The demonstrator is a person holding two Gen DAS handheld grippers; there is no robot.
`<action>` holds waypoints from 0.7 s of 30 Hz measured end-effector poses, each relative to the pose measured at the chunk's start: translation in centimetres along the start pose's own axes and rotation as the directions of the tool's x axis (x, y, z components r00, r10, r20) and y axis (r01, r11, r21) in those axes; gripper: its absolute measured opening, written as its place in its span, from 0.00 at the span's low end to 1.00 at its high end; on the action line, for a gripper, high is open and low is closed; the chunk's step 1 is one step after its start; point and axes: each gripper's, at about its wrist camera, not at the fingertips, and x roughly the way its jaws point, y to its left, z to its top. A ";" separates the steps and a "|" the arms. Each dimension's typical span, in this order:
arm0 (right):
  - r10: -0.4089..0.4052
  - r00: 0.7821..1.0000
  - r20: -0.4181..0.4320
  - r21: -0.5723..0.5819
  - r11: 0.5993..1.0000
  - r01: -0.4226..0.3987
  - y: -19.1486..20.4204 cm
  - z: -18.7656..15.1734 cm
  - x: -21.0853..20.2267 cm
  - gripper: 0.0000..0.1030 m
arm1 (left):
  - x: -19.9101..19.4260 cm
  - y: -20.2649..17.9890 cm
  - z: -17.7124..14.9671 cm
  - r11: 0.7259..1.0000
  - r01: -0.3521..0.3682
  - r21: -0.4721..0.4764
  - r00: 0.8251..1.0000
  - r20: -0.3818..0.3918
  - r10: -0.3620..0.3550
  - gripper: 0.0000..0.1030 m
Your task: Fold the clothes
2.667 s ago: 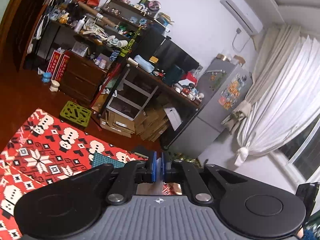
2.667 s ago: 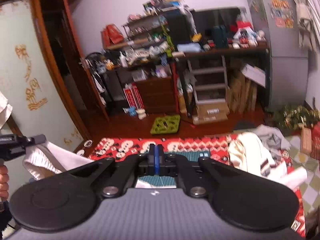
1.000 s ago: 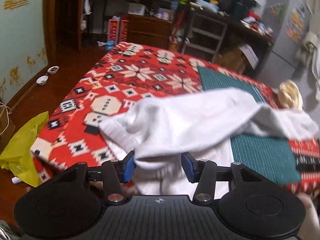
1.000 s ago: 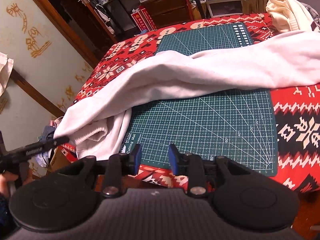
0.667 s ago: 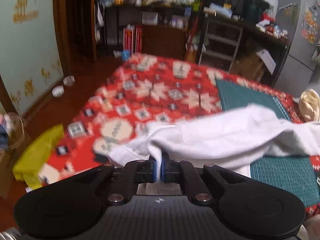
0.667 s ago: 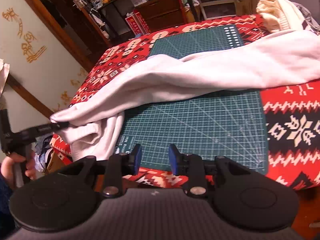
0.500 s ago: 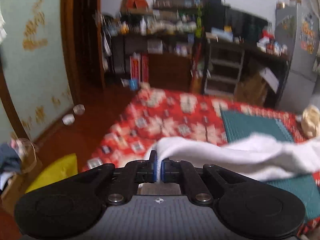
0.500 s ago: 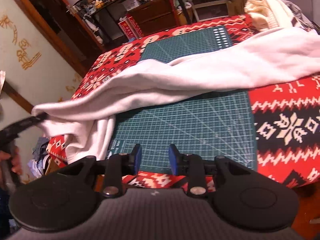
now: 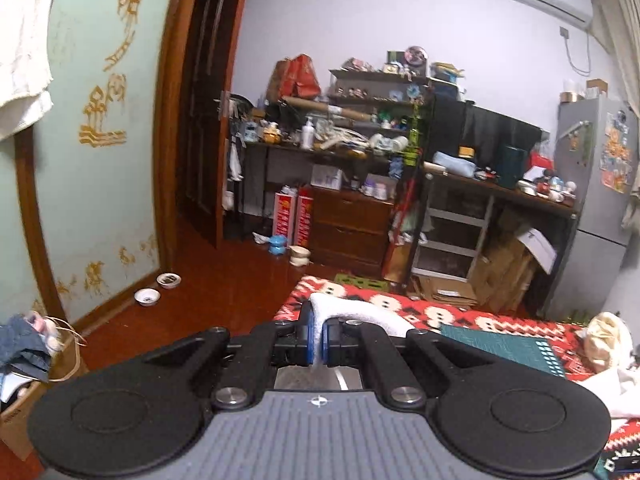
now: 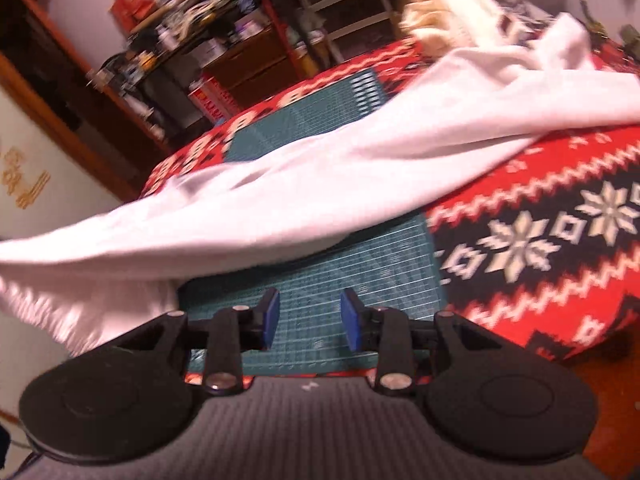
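My left gripper (image 9: 317, 338) is shut on an edge of the white garment (image 9: 360, 314), whose cloth pokes up between the blue pads and trails off to the right. In the right wrist view the same white garment (image 10: 320, 184) hangs stretched from the far right down to the left, lifted above the green cutting mat (image 10: 320, 280). Over the mat's near edge, my right gripper (image 10: 308, 318) has its jaws opening, with nothing between them. The garment's lower left end sags beside it.
The table carries a red patterned cloth (image 10: 540, 240) (image 9: 500, 320). A cream garment (image 10: 440, 20) (image 9: 604, 340) is heaped at the far corner. Beyond lie a wooden floor with two small bowls (image 9: 158, 288), cluttered shelves (image 9: 360, 128) and a grey fridge (image 9: 592, 200).
My left gripper closed on the white garment's edge and rose with it, tilting up toward the room. The garment was pulled taut off the mat. My right gripper shifted sideways and widened slightly.
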 end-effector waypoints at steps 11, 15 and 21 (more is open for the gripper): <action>-0.149 0.986 0.078 0.167 0.977 0.135 -7.6 1.4 -0.6 0.34 | 1.9 2.4 -0.2 0.996 -0.036 -0.086 0.998 -0.061 0.030 0.03; -0.166 0.982 0.085 0.177 0.973 0.149 -8.0 2.8 1.3 0.28 | 2.3 2.2 -0.3 0.996 -0.033 -0.086 0.997 -0.069 0.027 0.03; -0.198 0.976 0.089 0.250 0.953 0.171 -8.9 5.9 4.9 0.28 | 2.8 3.3 -0.7 0.994 -0.052 -0.101 0.994 -0.100 0.041 0.04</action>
